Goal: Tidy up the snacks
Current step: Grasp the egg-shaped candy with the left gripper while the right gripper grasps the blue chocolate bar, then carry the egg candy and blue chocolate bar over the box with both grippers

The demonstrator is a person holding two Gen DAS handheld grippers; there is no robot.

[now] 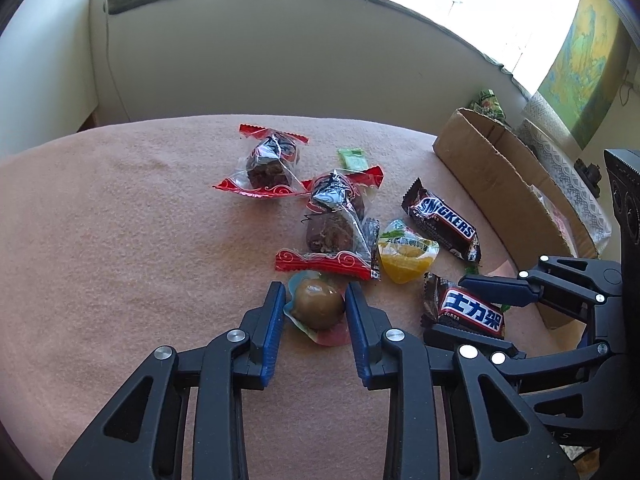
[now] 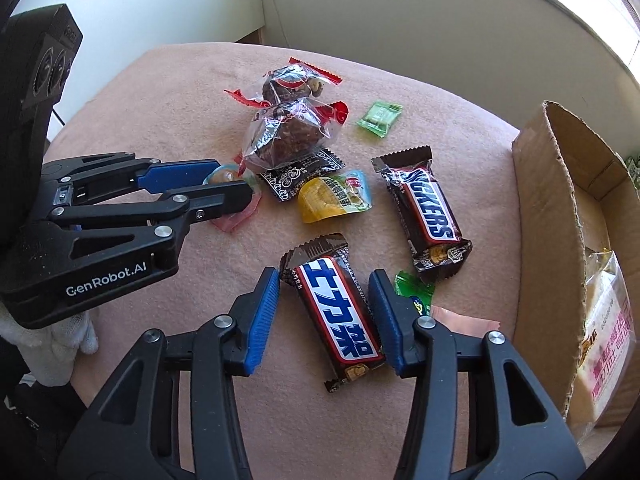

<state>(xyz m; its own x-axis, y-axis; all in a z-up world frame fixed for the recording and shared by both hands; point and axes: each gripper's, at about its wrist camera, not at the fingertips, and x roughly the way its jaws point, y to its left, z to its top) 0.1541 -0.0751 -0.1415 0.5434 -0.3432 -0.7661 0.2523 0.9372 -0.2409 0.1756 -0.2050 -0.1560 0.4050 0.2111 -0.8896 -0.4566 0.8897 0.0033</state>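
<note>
Both claws low over the counter, jaws parted.

Left claw point(image 1: 315, 312): blue-padded fingers point(image 1: 273, 332) spread, one either side of a small wrapped sweet, pads near but whether touching cannot be told. Seen from the right wrist view, it point(image 2: 228, 184) reaches in from the left, roughly level, with a white-gloved hand point(image 2: 60, 336) beneath its body. Right claw point(image 2: 324, 320): fingers point(image 2: 262, 320) open wide, straddling a bar with a gap on each side. From the left wrist view it point(image 1: 468, 312) enters from the right, pointing left.
</note>
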